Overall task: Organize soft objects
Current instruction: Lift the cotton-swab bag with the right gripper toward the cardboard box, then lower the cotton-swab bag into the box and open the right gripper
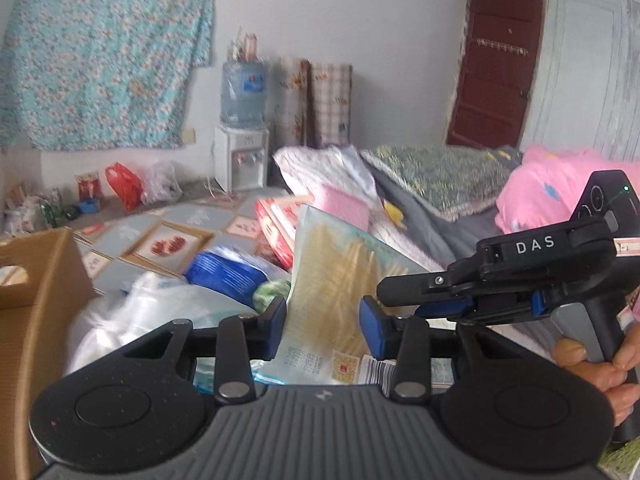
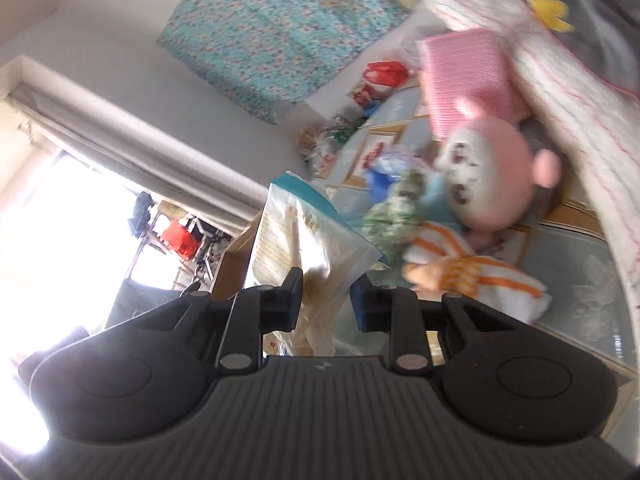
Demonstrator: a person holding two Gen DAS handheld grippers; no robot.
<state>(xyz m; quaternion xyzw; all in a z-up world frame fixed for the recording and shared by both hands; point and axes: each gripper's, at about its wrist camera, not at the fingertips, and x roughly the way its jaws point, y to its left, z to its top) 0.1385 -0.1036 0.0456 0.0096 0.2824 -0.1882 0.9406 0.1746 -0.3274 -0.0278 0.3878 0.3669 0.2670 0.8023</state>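
A clear plastic packet with yellow print and a teal edge [image 1: 340, 280] stands upright between the fingers of my left gripper [image 1: 323, 322], whose jaws are part open around it. My right gripper [image 2: 326, 296] holds the same packet [image 2: 296, 240] between its pads; in the left wrist view it reaches in from the right [image 1: 404, 290], held by a hand. A pink plush doll [image 2: 492, 176], an orange striped soft toy [image 2: 468, 272] and a green floral cloth [image 2: 396, 204] lie beyond it.
A cardboard box [image 1: 28, 300] stands at the left. A blue packet [image 1: 228, 276], a white plastic bag [image 1: 140, 312], a red packet [image 1: 276, 228] and a pink towel [image 1: 344, 200] lie on the patterned floor mat [image 1: 120, 236]. Bedding [image 1: 440, 176] is piled at the right.
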